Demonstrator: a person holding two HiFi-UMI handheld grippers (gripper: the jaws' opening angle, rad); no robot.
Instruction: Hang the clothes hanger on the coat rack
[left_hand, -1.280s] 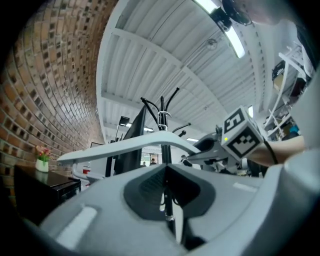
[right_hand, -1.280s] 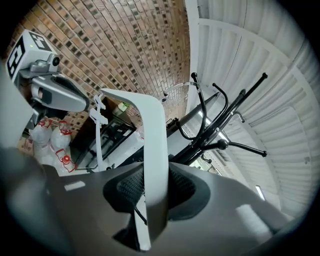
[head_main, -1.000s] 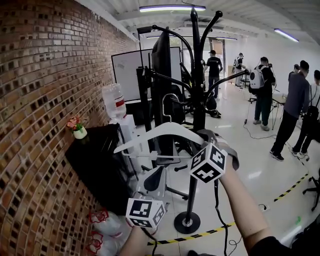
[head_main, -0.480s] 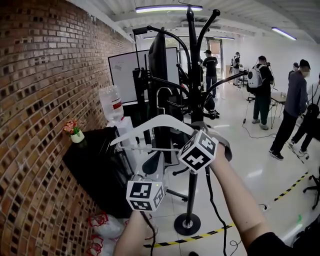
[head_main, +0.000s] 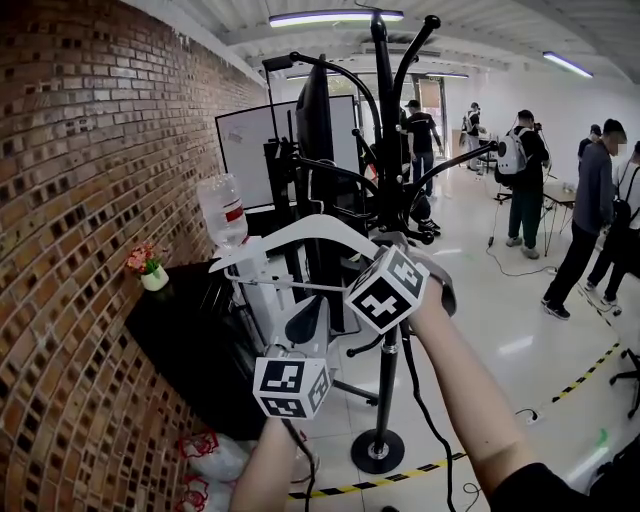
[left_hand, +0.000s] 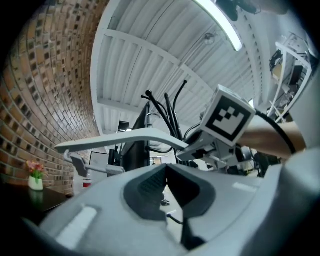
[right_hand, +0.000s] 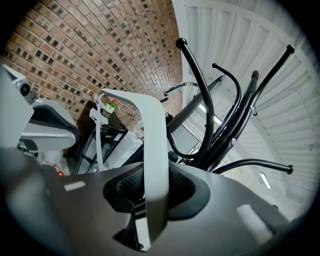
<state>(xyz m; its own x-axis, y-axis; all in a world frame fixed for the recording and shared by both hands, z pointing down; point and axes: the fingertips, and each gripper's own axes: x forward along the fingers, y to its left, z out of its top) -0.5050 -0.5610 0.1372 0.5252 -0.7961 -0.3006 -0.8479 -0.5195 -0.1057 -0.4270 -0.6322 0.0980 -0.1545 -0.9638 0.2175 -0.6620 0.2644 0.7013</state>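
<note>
Here, one white hanger (right_hand: 152, 135) clamped in right gripper (right_hand: 152, 192) beside one coat rack (head_main: 383, 110); left gripper (left_hand: 167, 182) released, empty

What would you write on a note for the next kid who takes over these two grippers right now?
Right gripper: jaws shut on one arm of the white plastic clothes hanger.
Left gripper: jaws slightly apart with nothing between them, lower than the hanger.
The hanger is held up beside the black metal coat rack, its wire hook close to the rack's curved arms.
Done: hanger is up at the rack.
Left: set the hook over an arm, then let go. I can't see it resting on one yet.
</note>
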